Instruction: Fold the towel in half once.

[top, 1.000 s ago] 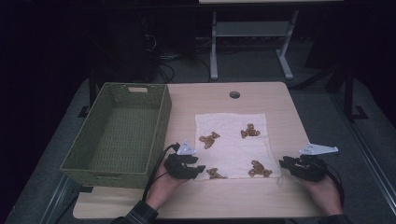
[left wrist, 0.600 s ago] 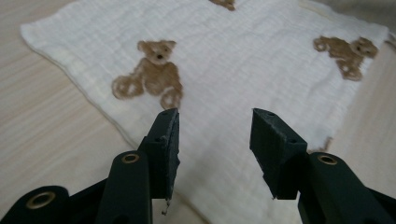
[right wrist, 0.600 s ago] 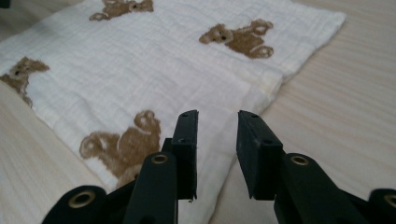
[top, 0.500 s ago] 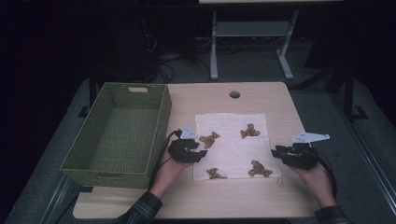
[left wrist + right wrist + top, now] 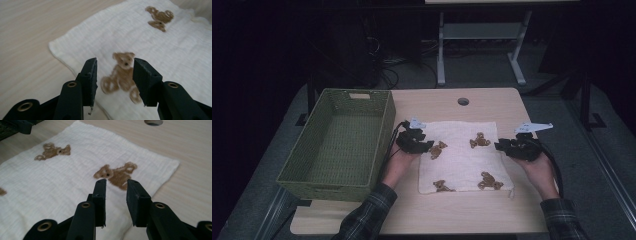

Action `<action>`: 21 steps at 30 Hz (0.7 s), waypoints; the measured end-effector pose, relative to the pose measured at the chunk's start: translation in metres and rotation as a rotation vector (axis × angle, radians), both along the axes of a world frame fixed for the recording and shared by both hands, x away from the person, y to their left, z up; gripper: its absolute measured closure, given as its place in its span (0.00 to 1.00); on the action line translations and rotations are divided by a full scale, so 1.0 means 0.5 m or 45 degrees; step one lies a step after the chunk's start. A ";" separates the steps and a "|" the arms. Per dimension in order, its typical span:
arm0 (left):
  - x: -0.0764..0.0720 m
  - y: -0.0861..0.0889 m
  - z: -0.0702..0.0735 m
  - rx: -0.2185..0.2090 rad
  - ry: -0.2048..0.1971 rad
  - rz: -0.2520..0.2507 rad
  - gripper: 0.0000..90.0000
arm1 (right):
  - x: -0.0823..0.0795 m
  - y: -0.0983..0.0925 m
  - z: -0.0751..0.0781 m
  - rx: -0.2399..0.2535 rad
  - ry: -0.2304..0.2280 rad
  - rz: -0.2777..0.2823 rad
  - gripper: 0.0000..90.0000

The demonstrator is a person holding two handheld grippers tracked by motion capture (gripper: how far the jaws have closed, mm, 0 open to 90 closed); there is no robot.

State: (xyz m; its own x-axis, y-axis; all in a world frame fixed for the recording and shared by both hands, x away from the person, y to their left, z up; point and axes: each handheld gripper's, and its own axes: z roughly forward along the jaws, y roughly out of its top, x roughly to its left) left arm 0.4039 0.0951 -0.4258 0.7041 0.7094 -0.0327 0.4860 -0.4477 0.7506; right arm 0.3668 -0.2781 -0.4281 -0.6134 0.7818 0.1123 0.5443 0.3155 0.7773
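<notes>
Bear-print cloth point(image 5: 462, 150) lies flat between both grippers, each one's fingers point(image 5: 90, 75) parted, grasping nothing

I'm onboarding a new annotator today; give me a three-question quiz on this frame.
1. True or false: the green basket has something inside it.
2. How many bear pictures are on the white cloth in the high view?
3. Which hand-held gripper is over the cloth? A) left hand-held gripper B) right hand-held gripper C) both, at opposite side edges

Key: 1 false, it looks empty. 2 four. 3 C, both open, holding nothing.
</notes>
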 end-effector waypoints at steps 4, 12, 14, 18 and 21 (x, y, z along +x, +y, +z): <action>0.032 -0.002 -0.001 0.001 -0.020 0.044 0.61 | 0.034 0.002 0.009 0.002 -0.006 -0.009 0.77; 0.093 -0.007 -0.018 0.042 -0.038 0.123 0.63 | 0.098 -0.002 0.037 -0.005 -0.025 -0.023 0.76; 0.114 -0.008 -0.026 0.087 -0.046 0.143 0.64 | 0.124 -0.004 0.042 -0.004 -0.029 -0.033 0.76; 0.146 -0.003 -0.038 0.107 -0.030 0.188 0.65 | 0.149 -0.006 0.030 0.007 -0.005 -0.046 0.76; 0.172 -0.002 -0.044 0.124 -0.032 0.213 0.65 | 0.171 -0.003 0.017 -0.002 0.020 -0.055 0.76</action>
State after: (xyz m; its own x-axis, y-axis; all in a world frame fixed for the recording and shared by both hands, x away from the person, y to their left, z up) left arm 0.4898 0.0943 -0.4481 0.5759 0.8154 0.0583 0.5413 -0.4337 0.7203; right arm 0.4523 -0.2795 -0.4198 -0.5771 0.8078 0.1200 0.5695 0.2928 0.7681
